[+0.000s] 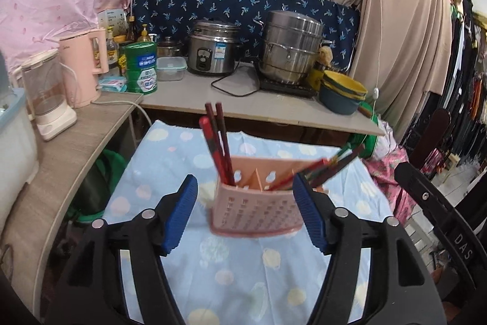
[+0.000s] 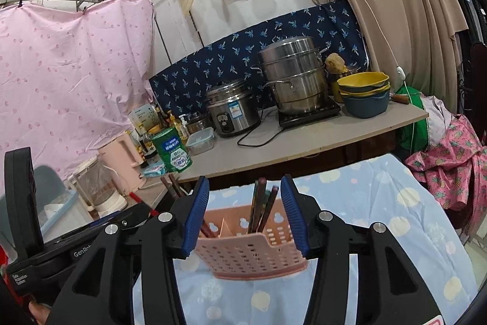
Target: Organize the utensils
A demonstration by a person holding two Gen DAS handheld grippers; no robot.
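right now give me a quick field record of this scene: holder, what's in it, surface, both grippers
holder: pink perforated utensil holder, upright, with inner dividers
contents: red and dark chopsticks standing in one end compartment; another bunch leaning out of the other end
surface: blue cloth with pale dots
left gripper: open, blue pads either side of the holder, not pressing
right gripper: open, holder between the pads, no grip
behind: counter with rice cooker and steel steamer pot

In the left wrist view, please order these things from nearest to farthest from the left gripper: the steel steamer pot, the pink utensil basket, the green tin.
1. Pink utensil basket: directly ahead of the left gripper, on the blue cloth.
2. Green tin: on the counter, to the left.
3. Steel steamer pot: farther back on the counter, to the right, against the navy cloth.
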